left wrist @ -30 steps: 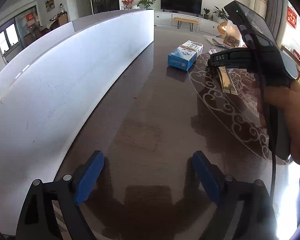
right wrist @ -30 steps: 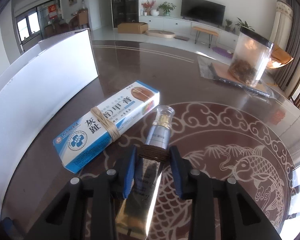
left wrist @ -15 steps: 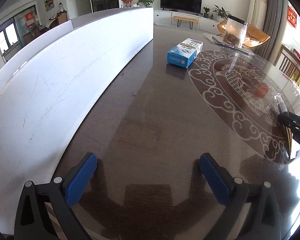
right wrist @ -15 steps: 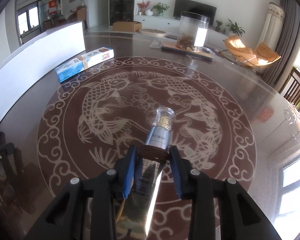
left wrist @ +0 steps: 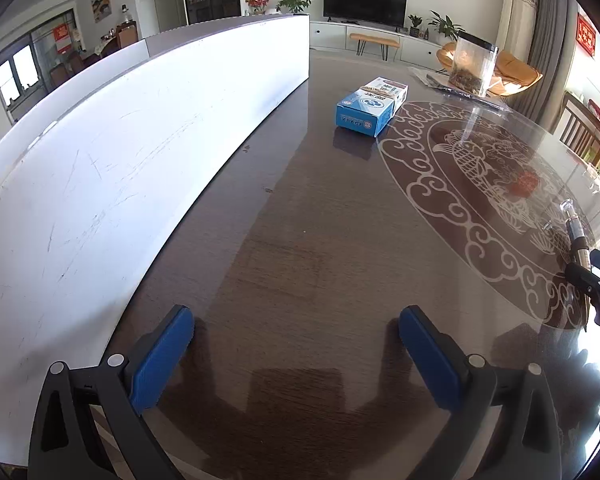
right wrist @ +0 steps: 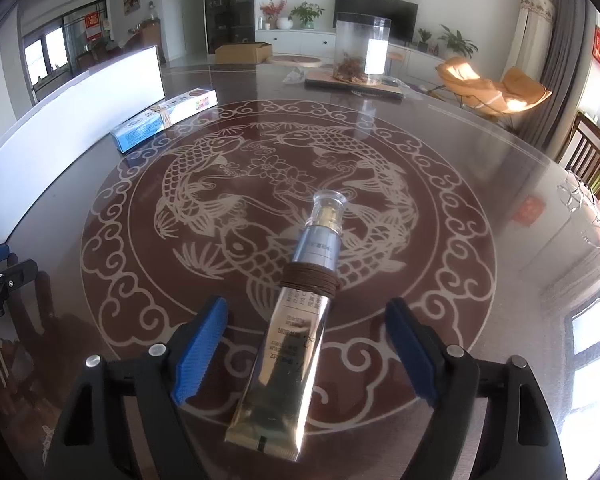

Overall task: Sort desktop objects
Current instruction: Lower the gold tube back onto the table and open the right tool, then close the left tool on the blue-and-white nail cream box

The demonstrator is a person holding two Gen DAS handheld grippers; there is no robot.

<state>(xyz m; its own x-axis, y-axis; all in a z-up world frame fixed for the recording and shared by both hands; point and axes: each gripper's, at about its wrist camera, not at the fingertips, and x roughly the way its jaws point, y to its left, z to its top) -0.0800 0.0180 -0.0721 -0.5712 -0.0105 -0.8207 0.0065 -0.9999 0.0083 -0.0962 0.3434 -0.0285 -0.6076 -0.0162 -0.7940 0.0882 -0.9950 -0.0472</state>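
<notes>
A shiny silver squeeze tube (right wrist: 290, 344) with a clear cap, a grey-blue neck and a band of brown cord wound round its shoulder lies flat on the dark glass-topped table (right wrist: 440, 184), over the pale fish pattern. It sits between the 2 blue pads of the right gripper (right wrist: 306, 346), whose jaws have just been opening and now stand wide, touching neither side of it. The left gripper (left wrist: 296, 354) is spread wide over bare tabletop, holding nothing. A blue-and-white carton (left wrist: 370, 106) lies farther off, near the white board (left wrist: 100, 184).
</notes>
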